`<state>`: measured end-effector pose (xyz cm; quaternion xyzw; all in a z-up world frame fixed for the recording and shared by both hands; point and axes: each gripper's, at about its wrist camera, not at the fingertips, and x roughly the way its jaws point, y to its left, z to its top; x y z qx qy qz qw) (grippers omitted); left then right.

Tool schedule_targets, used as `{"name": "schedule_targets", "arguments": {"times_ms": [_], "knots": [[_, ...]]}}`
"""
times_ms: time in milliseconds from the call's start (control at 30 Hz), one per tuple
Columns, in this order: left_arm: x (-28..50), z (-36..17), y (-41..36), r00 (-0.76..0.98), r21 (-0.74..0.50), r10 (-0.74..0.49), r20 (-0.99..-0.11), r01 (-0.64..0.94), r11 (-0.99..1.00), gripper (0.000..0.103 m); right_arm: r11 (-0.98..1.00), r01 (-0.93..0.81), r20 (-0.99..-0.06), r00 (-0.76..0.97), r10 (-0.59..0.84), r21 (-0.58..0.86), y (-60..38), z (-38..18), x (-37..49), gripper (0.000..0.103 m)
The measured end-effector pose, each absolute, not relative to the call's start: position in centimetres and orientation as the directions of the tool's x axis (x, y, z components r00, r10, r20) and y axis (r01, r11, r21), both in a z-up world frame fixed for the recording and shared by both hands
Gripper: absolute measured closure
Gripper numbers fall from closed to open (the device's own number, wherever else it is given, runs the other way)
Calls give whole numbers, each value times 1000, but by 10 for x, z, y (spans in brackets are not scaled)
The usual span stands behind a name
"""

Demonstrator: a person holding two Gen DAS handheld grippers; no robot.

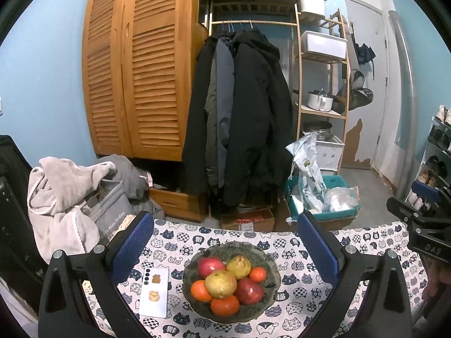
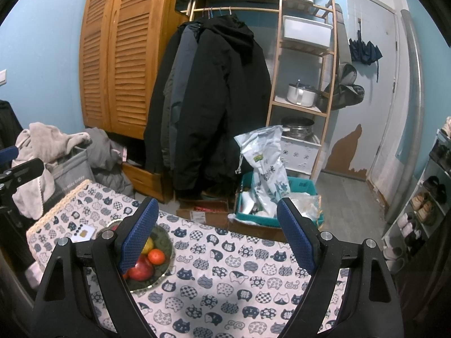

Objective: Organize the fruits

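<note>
Sitting low centre: bowl [image 1: 194, 264] of 7 fruits, clear of cloth [image 1: 293, 304] edges. Hovering wide open, holding nothing: left gripper [image 1: 225, 250], right gripper [image 2: 215, 235].

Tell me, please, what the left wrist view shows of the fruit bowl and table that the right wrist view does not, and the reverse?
Only the left wrist view shows the whole bowl: two yellow-green fruits, two red ones and three oranges, with the white phone fully visible beside it. Only the right wrist view shows the bare stretch of tablecloth to the bowl's right and the table's far left corner. Both show the bowl, the cat-print cloth, and the open left gripper and right gripper.
</note>
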<state>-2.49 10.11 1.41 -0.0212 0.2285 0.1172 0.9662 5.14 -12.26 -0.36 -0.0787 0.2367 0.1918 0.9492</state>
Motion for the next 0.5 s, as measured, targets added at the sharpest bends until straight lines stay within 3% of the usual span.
{"name": "schedule_targets", "arguments": {"times_ms": [500], "knots": [[-24, 14, 93, 861, 19, 221, -458, -239, 971, 1, 914, -401, -479, 815, 327, -59, -122, -4, 51, 18]]}}
